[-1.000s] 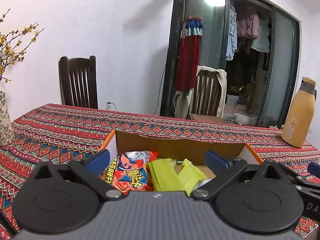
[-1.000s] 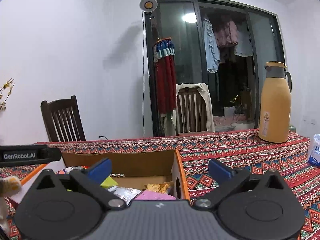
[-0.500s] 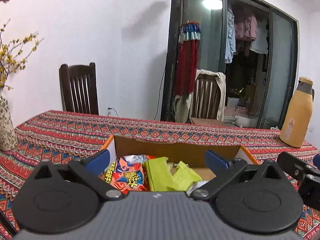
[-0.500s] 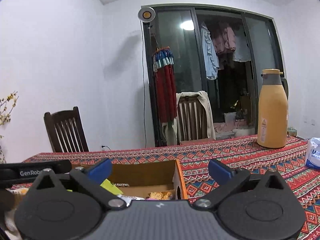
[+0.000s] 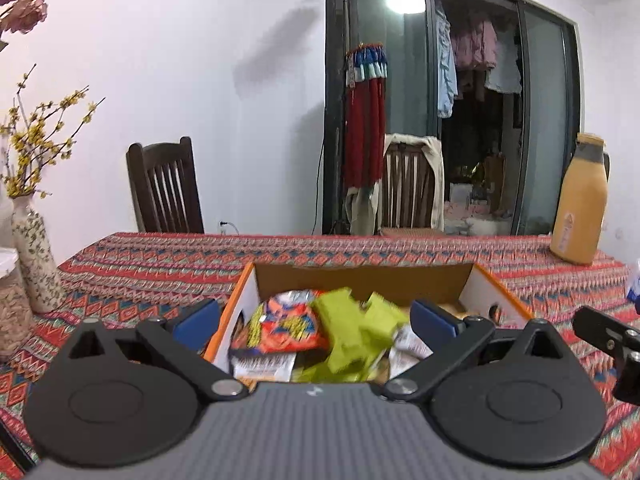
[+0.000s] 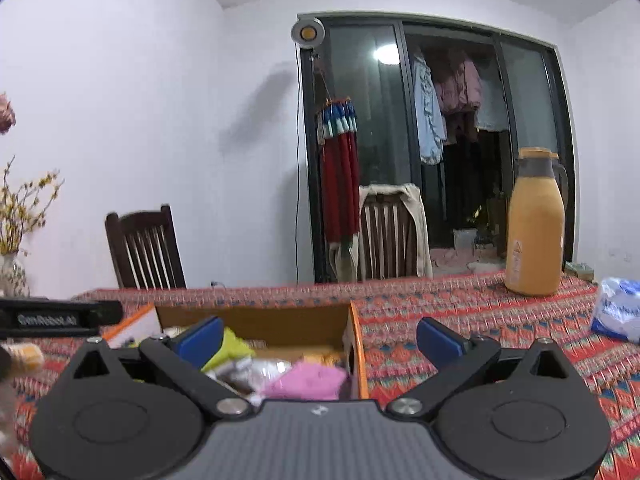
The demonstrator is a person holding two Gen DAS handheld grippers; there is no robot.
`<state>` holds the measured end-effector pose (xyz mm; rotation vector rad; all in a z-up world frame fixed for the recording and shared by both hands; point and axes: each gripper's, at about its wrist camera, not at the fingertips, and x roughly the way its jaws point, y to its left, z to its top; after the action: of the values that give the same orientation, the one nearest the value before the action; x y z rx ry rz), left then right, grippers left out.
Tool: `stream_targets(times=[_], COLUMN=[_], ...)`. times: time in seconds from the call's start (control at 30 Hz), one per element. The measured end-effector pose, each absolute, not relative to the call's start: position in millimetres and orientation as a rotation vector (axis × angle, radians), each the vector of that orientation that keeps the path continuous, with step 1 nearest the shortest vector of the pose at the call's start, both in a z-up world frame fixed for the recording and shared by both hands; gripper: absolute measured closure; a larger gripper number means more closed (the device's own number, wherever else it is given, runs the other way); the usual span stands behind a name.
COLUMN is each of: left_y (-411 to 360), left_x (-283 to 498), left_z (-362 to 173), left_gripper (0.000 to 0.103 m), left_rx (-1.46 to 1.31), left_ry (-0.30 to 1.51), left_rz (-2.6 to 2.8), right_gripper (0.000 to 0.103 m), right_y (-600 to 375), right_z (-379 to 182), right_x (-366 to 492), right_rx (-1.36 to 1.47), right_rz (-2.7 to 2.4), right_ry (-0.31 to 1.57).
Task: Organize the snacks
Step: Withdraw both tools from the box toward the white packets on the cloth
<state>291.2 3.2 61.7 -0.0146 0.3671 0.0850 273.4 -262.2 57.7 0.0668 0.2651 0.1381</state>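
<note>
Both the left gripper [image 5: 316,318] and right gripper [image 6: 318,338], jaws released and empty, hover over a cardboard box [image 5: 362,278] of somewhat blurred snack packets [image 5: 280,326].

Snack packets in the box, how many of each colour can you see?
Red and orange packet: 1
Green packets: 2
Pink packet: 1
White or silvery packets: 2, blurred, so roughly
Total: about 6 in the cardboard box; more may be hidden underneath.
</note>
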Motion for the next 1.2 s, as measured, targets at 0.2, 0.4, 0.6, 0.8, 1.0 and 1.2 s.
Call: stream_targets(times=[0.2, 0.4, 0.6, 0.8, 1.0, 1.2], left_y=[13, 17, 17, 17, 25, 29], left_x=[275, 269, 259, 261, 259, 257], left_z=[37, 10, 0, -5, -3, -2], left_gripper=[0.000, 0.000, 0.000, 0.000, 0.000, 0.000], left_rx=[-0.001, 0.020, 0.028, 0.029, -0.009, -0.028], left_ry=[0.437, 0.491, 0.448, 0.447, 0.438, 0.430], left_rz=[0.083, 0.086, 0.060, 0.053, 0.062, 0.070], right_gripper=[0.000, 0.000, 0.000, 0.000, 0.000, 0.000], right_y=[-269, -272, -267, -261, -259, -256], right_z=[29, 7, -9, -11, -10, -11], right_x=[253, 247, 250, 252, 251, 252], right_rx=[0.048, 0.032, 0.009, -0.016, -0.033, -0.052], right_rz=[0.129, 0.120, 0.109, 0.111, 0.115, 0.142], right_ry=[0.364, 0.431, 0.438, 0.439, 0.436, 0.446])
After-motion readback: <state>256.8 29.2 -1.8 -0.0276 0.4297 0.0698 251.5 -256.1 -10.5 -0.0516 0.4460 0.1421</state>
